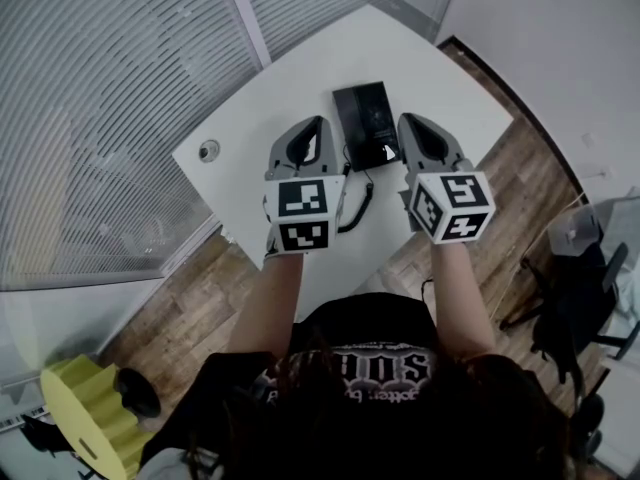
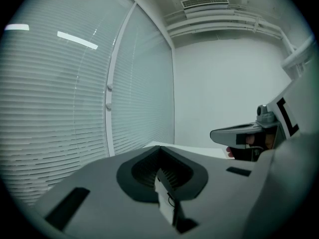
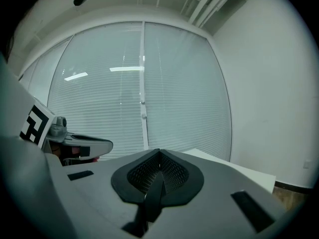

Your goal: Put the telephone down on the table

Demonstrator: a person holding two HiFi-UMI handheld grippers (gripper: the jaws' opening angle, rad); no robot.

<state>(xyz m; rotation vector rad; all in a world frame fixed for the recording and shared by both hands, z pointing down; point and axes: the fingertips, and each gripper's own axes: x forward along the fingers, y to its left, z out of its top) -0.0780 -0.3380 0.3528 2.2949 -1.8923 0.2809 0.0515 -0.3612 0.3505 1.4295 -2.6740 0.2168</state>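
Observation:
In the head view the black telephone (image 1: 366, 123) lies on the white table (image 1: 270, 108), and its coiled cord (image 1: 358, 208) trails toward the near edge. My left gripper (image 1: 319, 122) hovers just left of the phone and my right gripper (image 1: 409, 119) just right of it; neither touches it. Both point away from me, toward the window. In the left gripper view the jaws of the left gripper (image 2: 160, 148) are pressed together with nothing between them. The right gripper (image 3: 159, 152) looks the same in its own view. Neither gripper view shows the phone.
A small round grommet (image 1: 208, 150) sits near the table's left corner. Window blinds (image 1: 110, 88) run along the left. On the wooden floor stand a yellow stool (image 1: 85, 408) at the lower left and a dark office chair (image 1: 580, 308) at the right.

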